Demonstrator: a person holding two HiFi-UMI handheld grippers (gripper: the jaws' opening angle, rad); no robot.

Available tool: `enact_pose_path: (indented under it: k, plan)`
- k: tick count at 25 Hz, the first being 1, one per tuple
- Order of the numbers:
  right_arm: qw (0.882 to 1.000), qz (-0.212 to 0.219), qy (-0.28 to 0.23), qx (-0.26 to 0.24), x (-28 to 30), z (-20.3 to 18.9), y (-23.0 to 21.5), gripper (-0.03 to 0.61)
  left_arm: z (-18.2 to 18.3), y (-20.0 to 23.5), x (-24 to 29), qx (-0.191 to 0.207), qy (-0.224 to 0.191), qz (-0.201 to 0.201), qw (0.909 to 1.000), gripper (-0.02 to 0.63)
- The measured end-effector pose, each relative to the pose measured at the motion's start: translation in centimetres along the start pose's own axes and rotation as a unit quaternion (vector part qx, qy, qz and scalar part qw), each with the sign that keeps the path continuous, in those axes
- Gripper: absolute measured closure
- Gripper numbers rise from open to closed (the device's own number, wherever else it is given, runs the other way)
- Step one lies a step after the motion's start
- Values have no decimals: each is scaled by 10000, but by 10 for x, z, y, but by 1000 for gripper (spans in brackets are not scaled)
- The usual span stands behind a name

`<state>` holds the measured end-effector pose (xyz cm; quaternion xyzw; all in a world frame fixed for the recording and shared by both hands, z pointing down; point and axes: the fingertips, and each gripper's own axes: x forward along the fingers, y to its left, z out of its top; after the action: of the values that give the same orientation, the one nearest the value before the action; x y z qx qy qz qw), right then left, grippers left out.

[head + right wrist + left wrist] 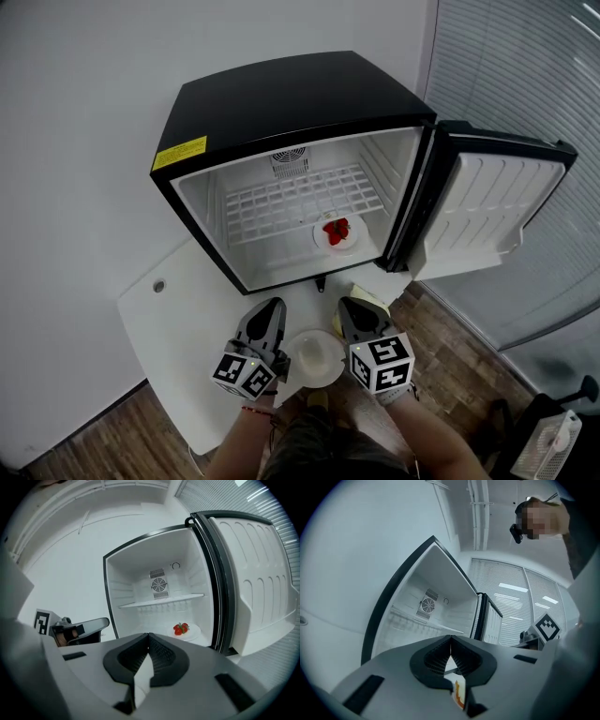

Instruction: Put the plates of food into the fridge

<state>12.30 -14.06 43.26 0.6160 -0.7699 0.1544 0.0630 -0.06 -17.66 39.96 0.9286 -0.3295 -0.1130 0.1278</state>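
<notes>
A small black fridge (281, 103) stands open on a white table. On its floor at the right lies a white plate of strawberries (337, 232), also seen in the right gripper view as the plate of strawberries (180, 629). A second white plate (314, 358) sits between my two grippers, close to my body. My left gripper (274, 306) is shut on its left rim, and a white edge with an orange mark (458, 688) shows between its jaws. My right gripper (349, 306) is shut on the right rim, where a white plate edge (142, 677) is pinched.
The fridge door (487, 211) swings wide open to the right. A wire shelf (300, 202) spans the fridge's upper half. A pale yellow object (371, 298) lies by the right gripper. The white table (178, 319) ends over a wooden floor (450, 356).
</notes>
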Motion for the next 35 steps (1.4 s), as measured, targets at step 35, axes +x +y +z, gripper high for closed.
enact_pose_path:
  k: [35]
  plan:
    - [9937,-56,1119,-84,-93,-174,41,512,-89,-31,-152,67,174,957,9952,604]
